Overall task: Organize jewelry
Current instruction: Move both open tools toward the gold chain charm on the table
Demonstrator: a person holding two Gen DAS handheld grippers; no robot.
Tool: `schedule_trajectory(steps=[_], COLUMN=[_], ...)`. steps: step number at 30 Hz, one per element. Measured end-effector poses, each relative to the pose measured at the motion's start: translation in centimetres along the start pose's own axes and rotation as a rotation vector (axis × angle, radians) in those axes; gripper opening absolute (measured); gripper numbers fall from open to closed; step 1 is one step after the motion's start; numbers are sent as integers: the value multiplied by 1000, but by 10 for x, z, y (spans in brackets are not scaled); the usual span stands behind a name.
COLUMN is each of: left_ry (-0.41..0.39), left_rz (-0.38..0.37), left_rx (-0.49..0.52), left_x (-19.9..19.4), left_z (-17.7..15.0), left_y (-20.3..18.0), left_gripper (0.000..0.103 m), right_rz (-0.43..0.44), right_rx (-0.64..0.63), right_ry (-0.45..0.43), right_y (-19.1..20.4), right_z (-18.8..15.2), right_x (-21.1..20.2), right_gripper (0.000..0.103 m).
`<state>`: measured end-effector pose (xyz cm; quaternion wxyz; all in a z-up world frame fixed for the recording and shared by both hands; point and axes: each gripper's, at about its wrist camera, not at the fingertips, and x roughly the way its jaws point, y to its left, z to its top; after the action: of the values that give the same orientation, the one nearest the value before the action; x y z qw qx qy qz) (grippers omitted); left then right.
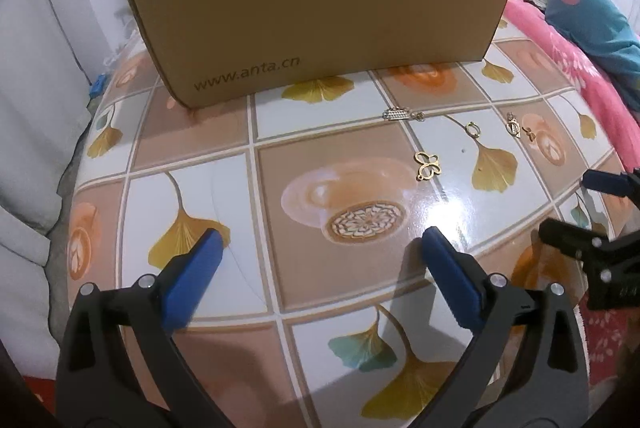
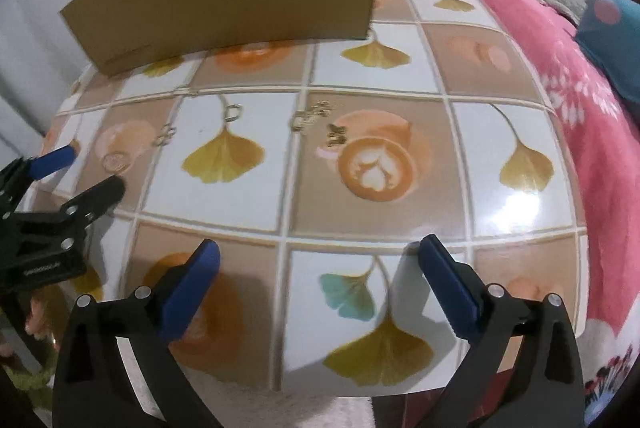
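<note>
**Both grippers hanging empty over the bench, jewelry lying loose ahead**

You're holding the left gripper (image 1: 320, 248) w/ jaws spread wide, nothing between them, low over the near part of the tiled bench (image 1: 224, 188). You're holding the right gripper (image 2: 320, 252) the same way: jaws released, empty, near the bench's front edge.

Going outward, the nearest piece to your left side is the butterfly charm (image 1: 428, 166), lying flat on the glossy surface, its long axis running roughly near-to-far w/ a slight tilt. Just beyond it a small ring-shaped piece (image 1: 473, 129) is sitting, and to its right a small cluster of charms (image 1: 514, 127) w/ a tiny piece (image 1: 531, 134) beside it. Further back, a bar-shaped charm (image 1: 397, 114) is lying w/ its long axis left-to-right, a little way short of the cardboard box (image 1: 320, 28), which is standing at the far side.

Handling, as a guess: these look like thin metal, very light, stiff, and apt to skate on this slick top. Flat pieces are giving little edge to pinch, so you're probably best closing across the narrow waist of the butterfly charm, tips angled down, slow squeeze. Right-wrist view is blurred, so fine detail there isn't readable.
</note>
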<state>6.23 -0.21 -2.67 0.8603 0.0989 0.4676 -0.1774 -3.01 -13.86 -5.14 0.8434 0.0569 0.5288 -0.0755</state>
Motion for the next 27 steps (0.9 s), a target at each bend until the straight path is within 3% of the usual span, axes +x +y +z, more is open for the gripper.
schedule_trajectory(steps=[5, 15, 21, 27], left_ry=[7, -32, -48, -113], left_rz=[5, -1, -17, -128], left_rx=[-5, 7, 23, 20], left_x=[1, 0, -3, -17], left_z=[1, -7, -10, -10], left_y=[-1, 0, 3, 3], left_gripper=[96, 97, 96, 96], right_rz=[43, 223, 249, 259], right_rx=[9, 43, 91, 68], right_ry=[2, -42, -57, -132], right_y=[-8, -36, -48, -54], right_z=[2, -2, -4, 5], right_x=[-1, -8, -13, -26], right_gripper=[97, 98, 98, 97])
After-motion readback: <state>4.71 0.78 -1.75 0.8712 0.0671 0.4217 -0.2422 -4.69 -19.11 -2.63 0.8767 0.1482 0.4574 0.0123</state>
